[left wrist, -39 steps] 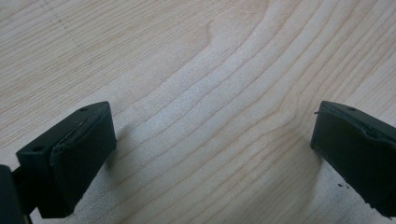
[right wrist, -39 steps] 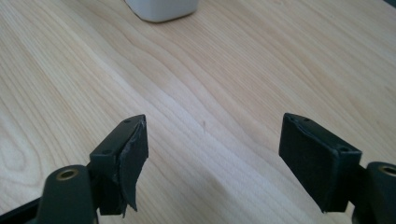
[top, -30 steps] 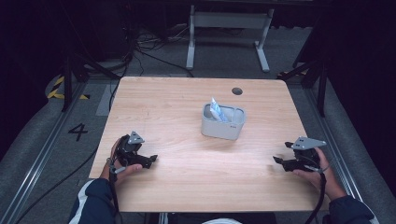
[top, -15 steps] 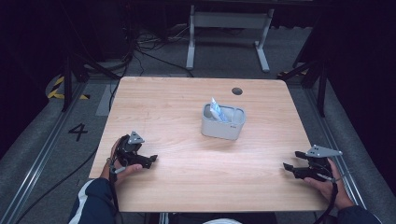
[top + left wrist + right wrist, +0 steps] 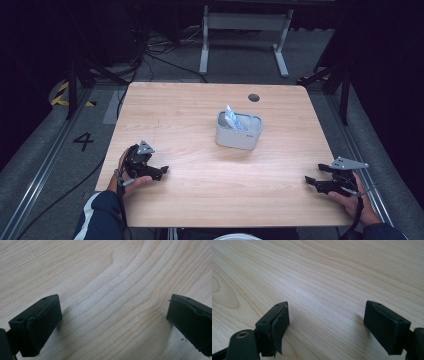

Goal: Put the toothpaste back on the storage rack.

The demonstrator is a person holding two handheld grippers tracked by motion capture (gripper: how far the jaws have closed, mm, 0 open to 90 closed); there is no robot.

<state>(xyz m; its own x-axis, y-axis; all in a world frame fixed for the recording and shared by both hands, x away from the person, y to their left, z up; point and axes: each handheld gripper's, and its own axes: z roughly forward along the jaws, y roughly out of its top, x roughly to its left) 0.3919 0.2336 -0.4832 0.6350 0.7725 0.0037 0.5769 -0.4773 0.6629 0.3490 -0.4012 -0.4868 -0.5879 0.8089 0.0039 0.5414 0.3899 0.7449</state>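
Observation:
A grey tub of wipes stands near the middle of the wooden table, a white and blue wipe poking up from its top. My left gripper rests low at the table's front left, open, its black jaws wide apart over bare wood. At the front right edge my right gripper is open too; its jaws have just been opening and hold nothing, with plain wood between them. Both point inward toward the table's centre, well short of the tub.
A dark round hole marks the table's far right part. Beyond the far edge a white metal frame stands on the floor among cables. Rails run along the floor on both sides.
My right hand has drifted toward the front right corner and a little lower. The left hand and the tub have stayed put.

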